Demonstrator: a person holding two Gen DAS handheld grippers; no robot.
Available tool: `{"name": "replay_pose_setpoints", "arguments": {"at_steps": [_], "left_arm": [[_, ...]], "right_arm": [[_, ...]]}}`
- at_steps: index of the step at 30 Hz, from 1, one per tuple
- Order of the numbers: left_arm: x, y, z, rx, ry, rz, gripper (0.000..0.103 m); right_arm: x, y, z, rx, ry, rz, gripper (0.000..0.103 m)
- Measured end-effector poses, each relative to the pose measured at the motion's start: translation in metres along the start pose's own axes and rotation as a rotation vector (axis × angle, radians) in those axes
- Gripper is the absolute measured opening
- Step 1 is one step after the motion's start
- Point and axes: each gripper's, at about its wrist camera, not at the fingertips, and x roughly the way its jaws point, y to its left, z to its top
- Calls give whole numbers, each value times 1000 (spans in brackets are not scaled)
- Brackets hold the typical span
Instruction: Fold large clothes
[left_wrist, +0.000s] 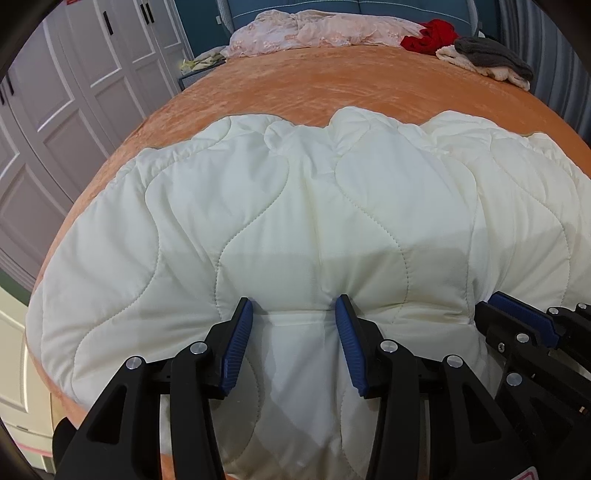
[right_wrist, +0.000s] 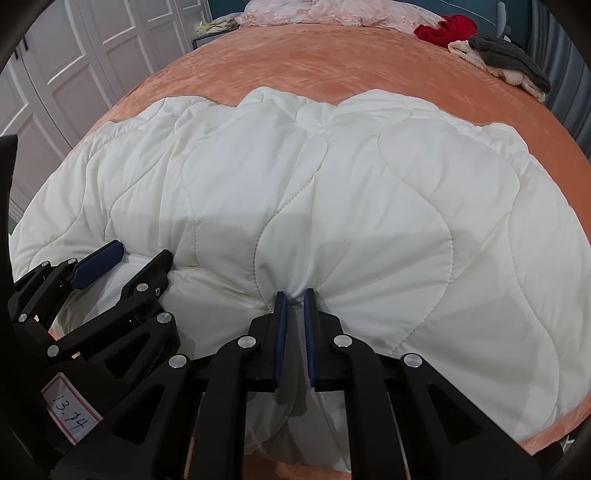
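The cream-white quilted padded garment (left_wrist: 295, 221) lies spread across the orange plush bed cover (left_wrist: 295, 81), its near edge bunched at the bed's front. On the left, the left tongs (left_wrist: 294, 312) stand half-wide with a thick wad of that edge between the blue pads (left_wrist: 236, 347), seemingly clamped. Just beside them, the right tongs (right_wrist: 294, 297) are pinched nearly closed on a thin fold. To fold cleanly, I judge both grips should carry the edge together, level and taut, towards the far hem.
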Motion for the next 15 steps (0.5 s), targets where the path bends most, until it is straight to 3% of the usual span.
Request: {"name": "replay_pose_setpoints", "arguments": {"at_steps": [5, 7, 10, 15], "left_arm": [[-23, 33, 5, -107, 22, -143, 47], [-43, 64, 1, -207, 14, -166, 48], [-64, 125, -15, -403, 13, -180, 59], [-60, 204, -50, -690, 79, -191, 59]], "right_arm": [[-14, -10, 7, 54, 34, 65, 8], [-26, -9, 9, 92, 33, 96, 11], [-44, 6, 7, 75, 14, 147, 11], [-46, 40, 1, -12, 39, 154, 11]]}}
